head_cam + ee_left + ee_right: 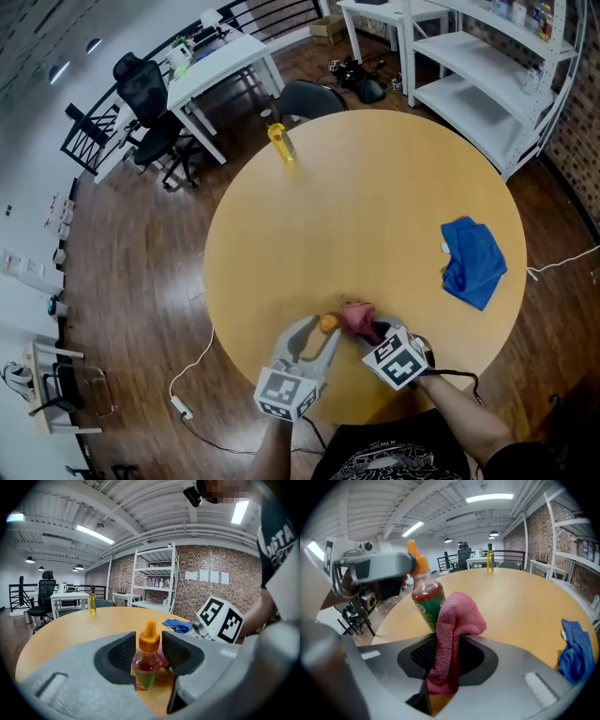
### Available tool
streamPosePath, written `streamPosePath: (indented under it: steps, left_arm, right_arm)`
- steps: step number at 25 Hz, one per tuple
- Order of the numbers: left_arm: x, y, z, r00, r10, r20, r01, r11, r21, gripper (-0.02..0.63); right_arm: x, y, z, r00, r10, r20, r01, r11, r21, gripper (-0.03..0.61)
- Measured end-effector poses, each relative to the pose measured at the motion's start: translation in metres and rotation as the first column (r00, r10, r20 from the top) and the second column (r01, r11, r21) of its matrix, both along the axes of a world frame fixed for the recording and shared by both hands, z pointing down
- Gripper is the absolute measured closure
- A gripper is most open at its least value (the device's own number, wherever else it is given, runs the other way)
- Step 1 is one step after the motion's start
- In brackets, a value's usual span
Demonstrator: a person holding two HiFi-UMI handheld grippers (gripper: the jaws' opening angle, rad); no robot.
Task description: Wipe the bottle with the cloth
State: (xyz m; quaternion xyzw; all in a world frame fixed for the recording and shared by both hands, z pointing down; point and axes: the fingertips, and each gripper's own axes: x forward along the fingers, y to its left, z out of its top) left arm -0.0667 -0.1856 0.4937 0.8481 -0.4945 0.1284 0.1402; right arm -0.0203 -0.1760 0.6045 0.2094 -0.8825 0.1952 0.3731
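Observation:
A small bottle (327, 324) of reddish liquid with an orange cap and a green label stands upright near the front edge of the round wooden table (375, 187). My left gripper (322, 329) is open, and the bottle (148, 663) stands between its jaws, which sit on either side of it without pressing. My right gripper (367, 330) is shut on a pink cloth (356, 317). In the right gripper view the cloth (457, 620) sticks up from the jaws and leans against the bottle (425, 597). The two grippers meet at the bottle.
A blue cloth (473, 261) lies crumpled at the table's right side. A yellow bottle (280, 142) stands at the far edge. Beyond the table are a white desk (220, 61), office chairs (150, 103) and white shelving (487, 75). A cable lies on the floor at the left.

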Motion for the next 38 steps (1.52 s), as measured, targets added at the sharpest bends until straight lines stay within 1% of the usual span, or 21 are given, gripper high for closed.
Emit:
streamPosePath:
  steps: [3,4,7,9,11,15,18,25,29,34,36,38]
  left_arm:
    - [-0.002,0.0,0.0,1.0,0.021,-0.007,-0.021,1.0,-0.003,0.443]
    - [-0.002,0.001,0.0,1.0,0.026,-0.009,-0.027,1.0,-0.005,0.472]
    - [-0.002,0.002,-0.001,0.999,0.041,-0.01,-0.041,0.999,-0.01,0.474]
    - [-0.002,0.002,-0.002,0.999,0.049,-0.007,-0.049,0.999,-0.01,0.474]
    - [-0.002,0.002,-0.002,0.999,0.051,-0.008,-0.051,0.999,-0.011,0.474]
    - [-0.001,0.002,-0.003,0.999,0.047,-0.015,-0.047,0.999,-0.017,0.474]
    - [-0.001,0.002,-0.003,0.999,0.048,-0.01,-0.048,0.999,-0.019,0.474]
    - [-0.002,0.002,-0.001,0.999,0.036,-0.012,-0.036,0.999,-0.023,0.474]
    - [0.0,0.002,0.001,0.999,0.033,-0.023,-0.034,0.999,-0.025,0.474]
    - [0.001,0.002,0.001,0.999,0.026,-0.029,-0.026,0.999,-0.018,0.474]
    - [0.001,0.001,0.002,0.999,0.023,-0.032,-0.024,1.0,-0.015,0.474]
    - [0.001,0.001,0.001,0.999,0.02,-0.032,-0.02,1.0,-0.013,0.474]
  right_arm:
    - [0.004,0.003,-0.032,0.995,0.028,0.097,-0.034,0.997,0.067,0.468]
    - [0.003,0.004,-0.045,0.991,0.028,0.131,-0.041,0.994,0.097,0.468]
    - [-0.003,0.01,-0.081,0.976,0.001,0.218,-0.046,0.979,0.199,0.468]
    - [-0.01,0.013,-0.097,0.968,-0.028,0.248,-0.038,0.966,0.256,0.468]
    - [-0.016,0.016,-0.101,0.965,-0.044,0.258,-0.029,0.961,0.275,0.468]
    - [-0.023,0.027,-0.086,0.961,-0.021,0.276,-0.042,0.975,0.218,0.468]
    - [-0.026,0.034,-0.07,0.966,-0.019,0.258,-0.029,0.983,0.183,0.468]
    - [-0.035,0.039,-0.029,0.988,-0.103,0.117,0.086,0.986,0.143,0.468]
    - [-0.029,0.046,-0.003,0.989,-0.14,0.038,0.137,0.988,0.066,0.468]
    - [-0.024,0.058,0.021,0.979,-0.196,-0.057,0.193,0.98,-0.052,0.468]
    - [-0.021,0.061,0.026,0.974,-0.211,-0.078,0.204,0.975,-0.09,0.468]
    - [-0.019,0.062,0.026,0.972,-0.218,-0.082,0.209,0.972,-0.106,0.468]
